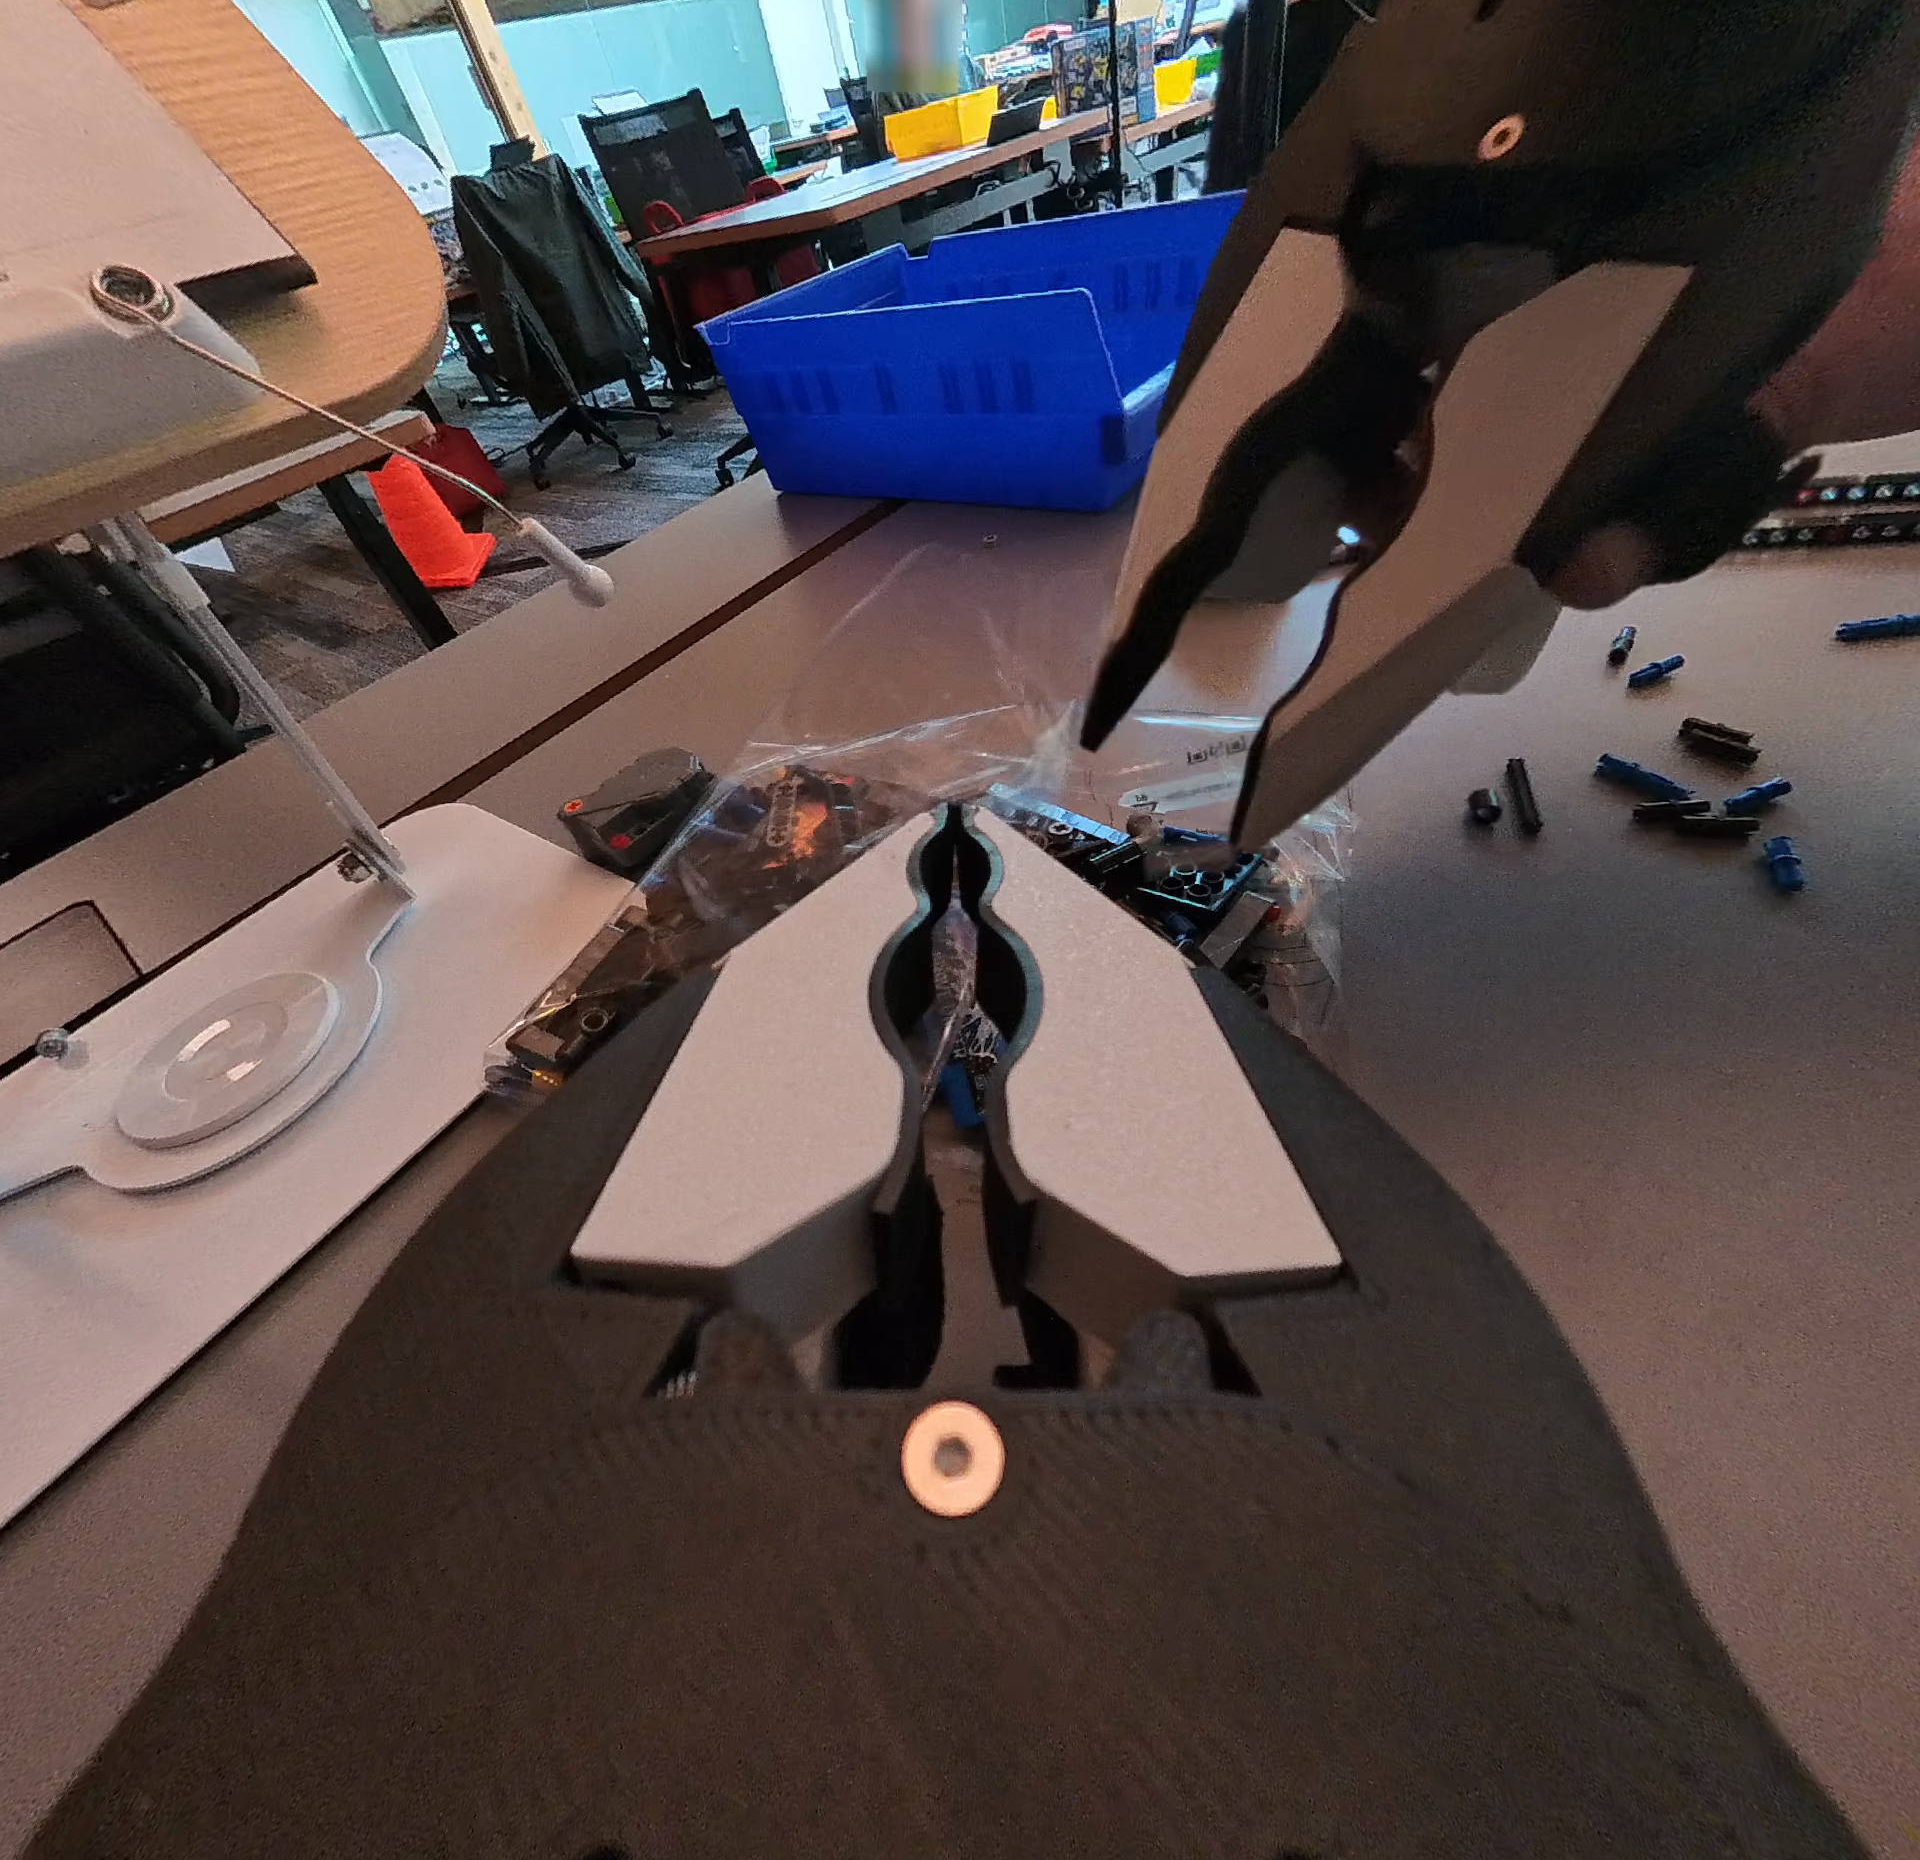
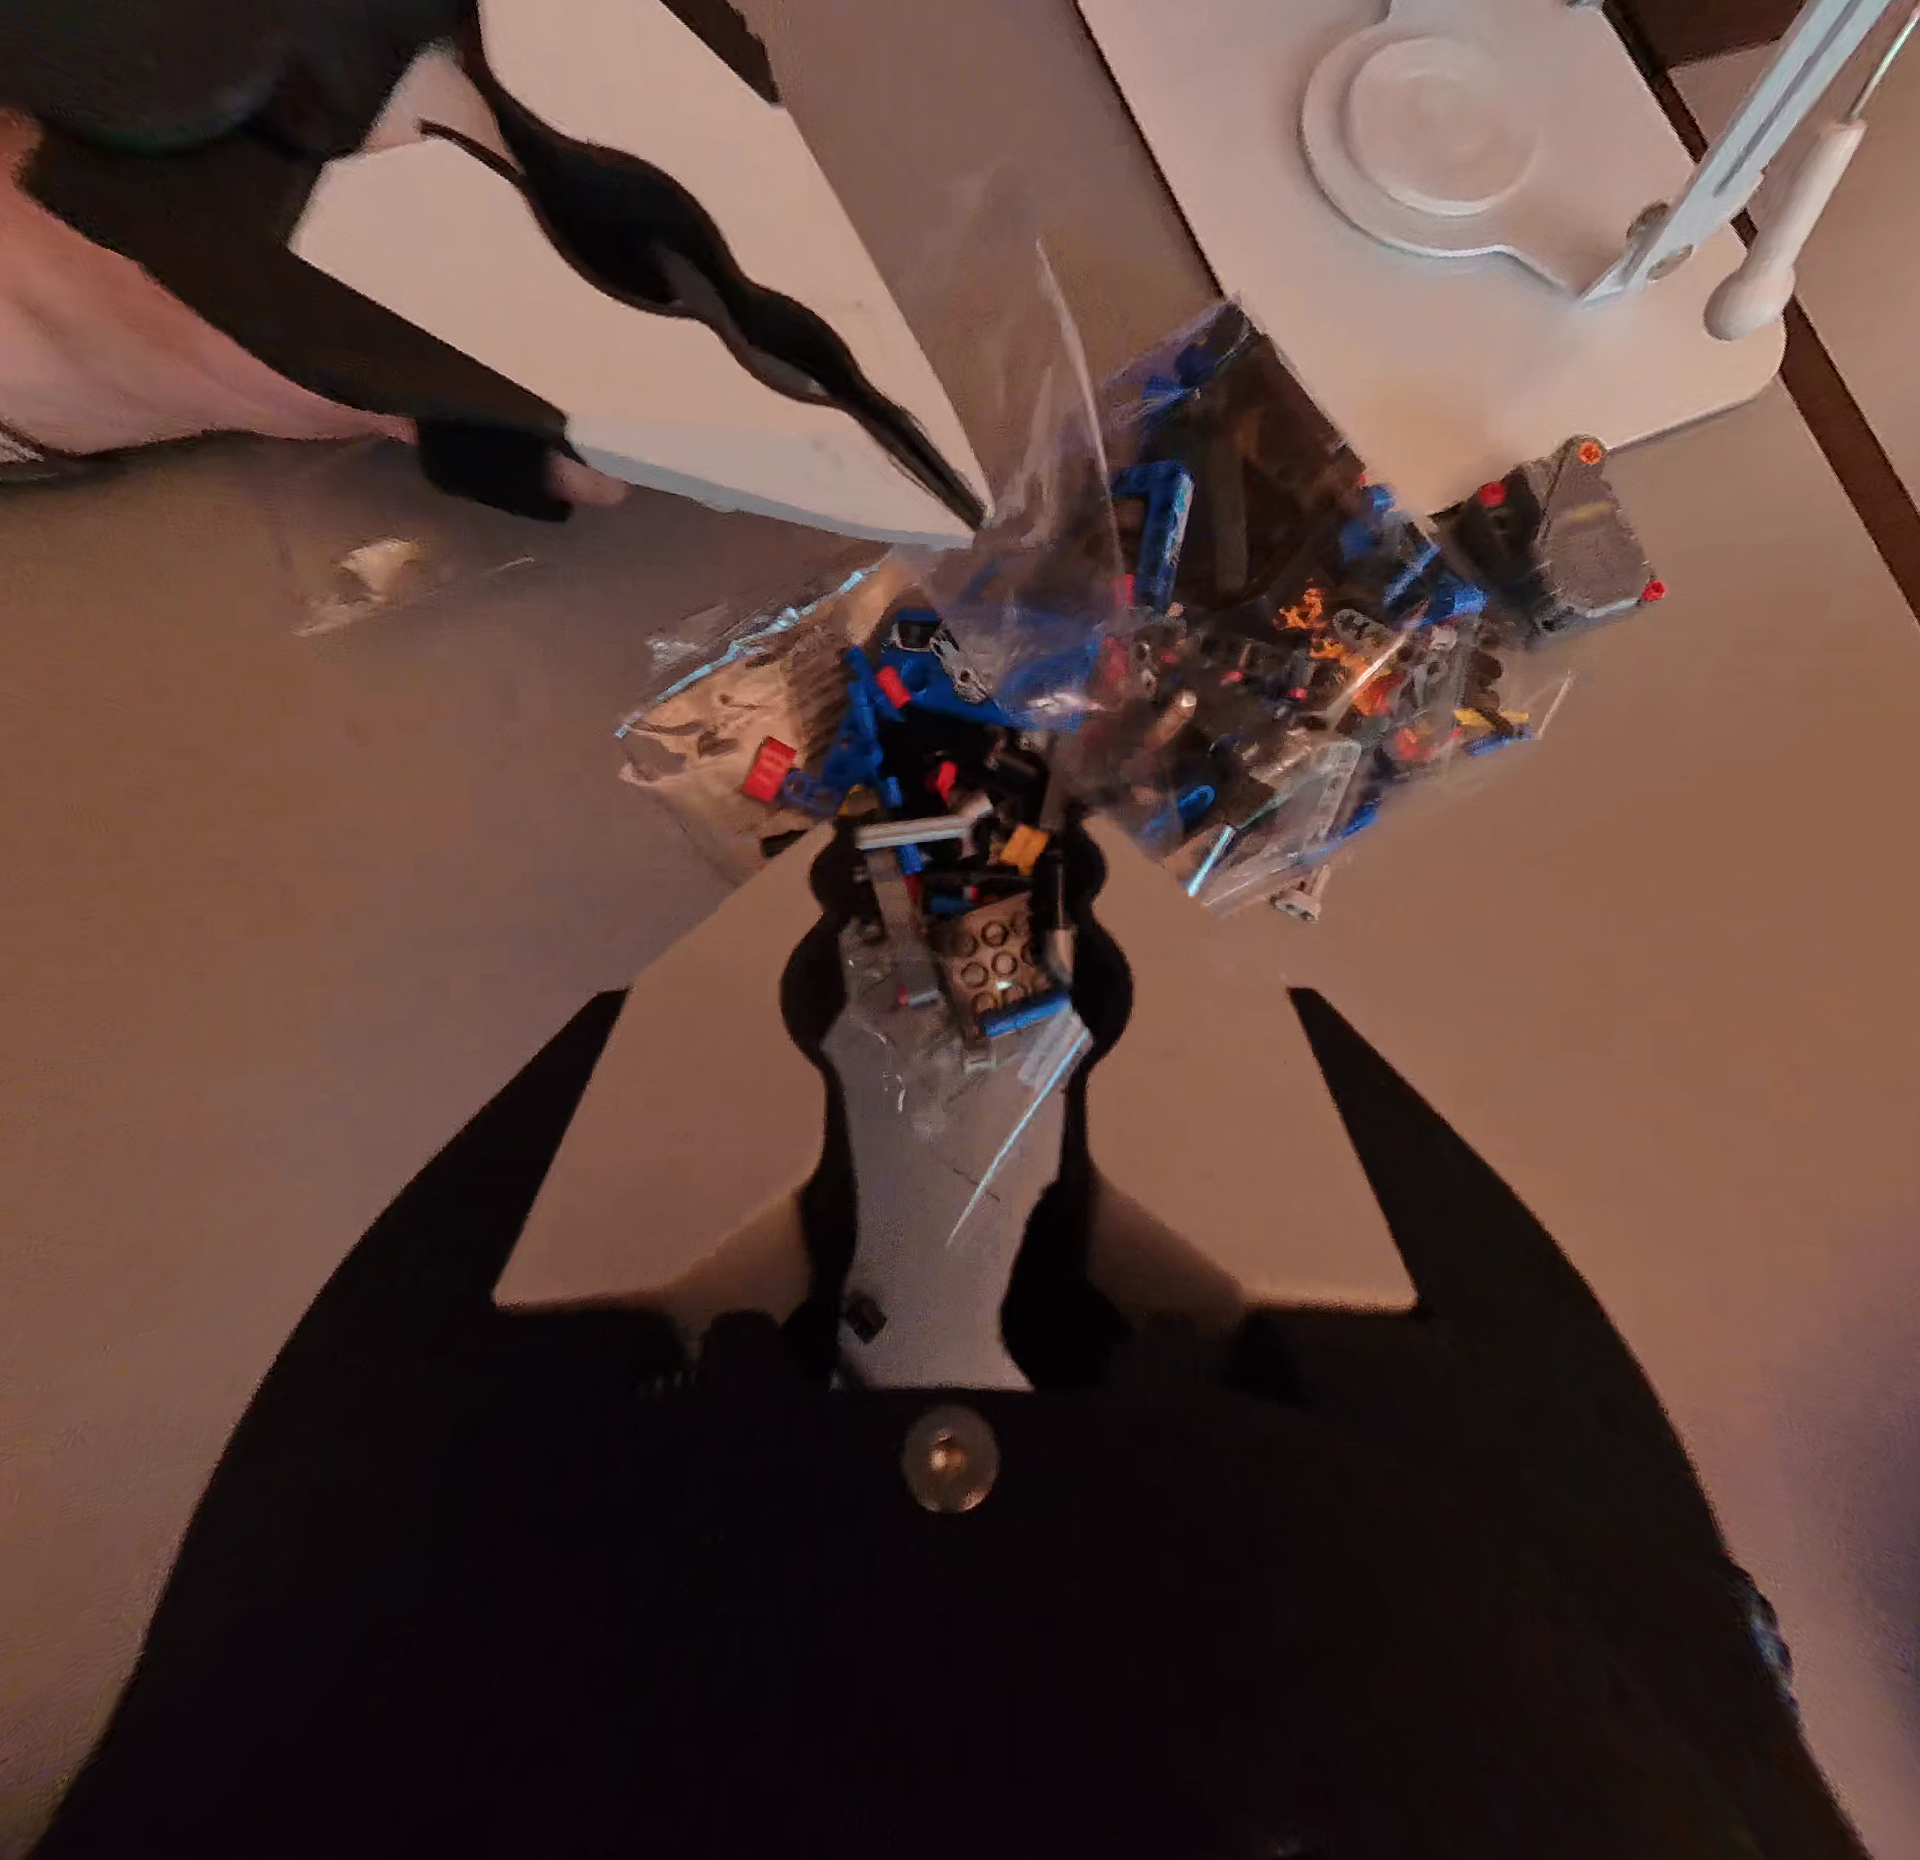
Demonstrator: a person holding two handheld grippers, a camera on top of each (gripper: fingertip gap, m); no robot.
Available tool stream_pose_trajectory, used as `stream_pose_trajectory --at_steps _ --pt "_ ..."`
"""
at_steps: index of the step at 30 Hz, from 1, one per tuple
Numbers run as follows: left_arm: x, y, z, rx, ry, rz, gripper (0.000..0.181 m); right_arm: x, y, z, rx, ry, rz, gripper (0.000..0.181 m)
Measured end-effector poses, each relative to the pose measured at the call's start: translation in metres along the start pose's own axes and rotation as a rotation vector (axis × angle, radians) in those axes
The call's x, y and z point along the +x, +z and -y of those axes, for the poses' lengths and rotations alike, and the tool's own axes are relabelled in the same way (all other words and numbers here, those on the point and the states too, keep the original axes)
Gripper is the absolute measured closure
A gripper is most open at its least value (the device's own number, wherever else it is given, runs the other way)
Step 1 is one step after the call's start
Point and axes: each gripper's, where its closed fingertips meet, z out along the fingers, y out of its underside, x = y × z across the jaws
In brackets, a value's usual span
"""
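While the left gripper sits clenched on a fold of the bag, the right gripper hangs released, tips just above the bag's near end. Bag lies on the table directly under both, long axis running toward the white stand base. Thin crinkly clear film, hard plastic bricks inside, blue, black, red. Loose pins beyond; farther, a ribbed blue bin.

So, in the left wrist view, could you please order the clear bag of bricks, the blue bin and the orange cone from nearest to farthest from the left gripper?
From the left gripper:
1. Clear bag of bricks, pinched at its tips.
2. Blue bin, ahead on the table.
3. Orange cone, on the floor beyond the table, left.
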Motion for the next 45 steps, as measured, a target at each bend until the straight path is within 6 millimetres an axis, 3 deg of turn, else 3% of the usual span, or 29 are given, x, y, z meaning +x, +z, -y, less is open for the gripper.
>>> stream_pose_trajectory --at_steps 2,5,10,13,18,22,30,32,34,38,40,42,45 --pt "0.001 0.000 0.000 -0.002 0.001 -0.004 0.181 0.003 -0.003 -0.004 -0.017 -0.006 -0.028 0.140" --pt "0.002 0.001 0.000 -0.003 0.002 -0.009 0.181 0.006 -0.025 -0.013 0.017 0.019 -0.055 0.143" --pt "0.002 0.001 0.000 -0.002 0.001 -0.009 0.181 -0.005 -0.059 -0.068 -0.067 0.064 -0.013 0.148" --pt "0.002 0.001 -0.001 -0.005 0.004 -0.008 0.181 -0.016 -0.057 -0.099 -0.132 0.073 0.041 0.153" --pt "0.001 0.000 0.000 -0.003 0.007 -0.001 0.181 -0.023 -0.032 -0.114 -0.183 0.050 0.079 0.161" --pt "0.001 0.000 -0.001 -0.005 0.007 -0.003 0.181 -0.024 -0.026 -0.114 -0.166 0.072 0.115 0.181" --pt "0.001 0.001 -0.001 -0.007 0.008 -0.006 0.181 -0.033 -0.036 -0.093 -0.089 0.042 0.146 0.181" --pt "0.001 0.001 -0.001 -0.006 0.008 -0.006 0.181 -0.040 -0.036 -0.097 -0.127 0.036 0.159 0.160" --pt "0.001 0.001 -0.001 -0.008 0.007 -0.007 0.181 -0.050 -0.034 -0.099 -0.144 0.042 0.194 0.157" --pt "0.001 0.001 -0.002 -0.011 0.010 -0.008 0.181 -0.063 -0.023 -0.103 -0.167 0.036 0.200 0.163" --pt "0.001 0.001 -0.002 -0.009 0.009 -0.007 0.181 -0.065 -0.020 -0.104 -0.163 0.028 0.187 0.176" --pt "0.000 0.000 -0.001 -0.007 0.007 -0.005 0.181 -0.062 -0.022 -0.103 -0.170 0.033 0.173 0.176" --pt "0.001 0.001 -0.001 -0.008 0.010 -0.006 0.181 -0.060 -0.026 -0.074 -0.083 -0.011 0.166 0.177"
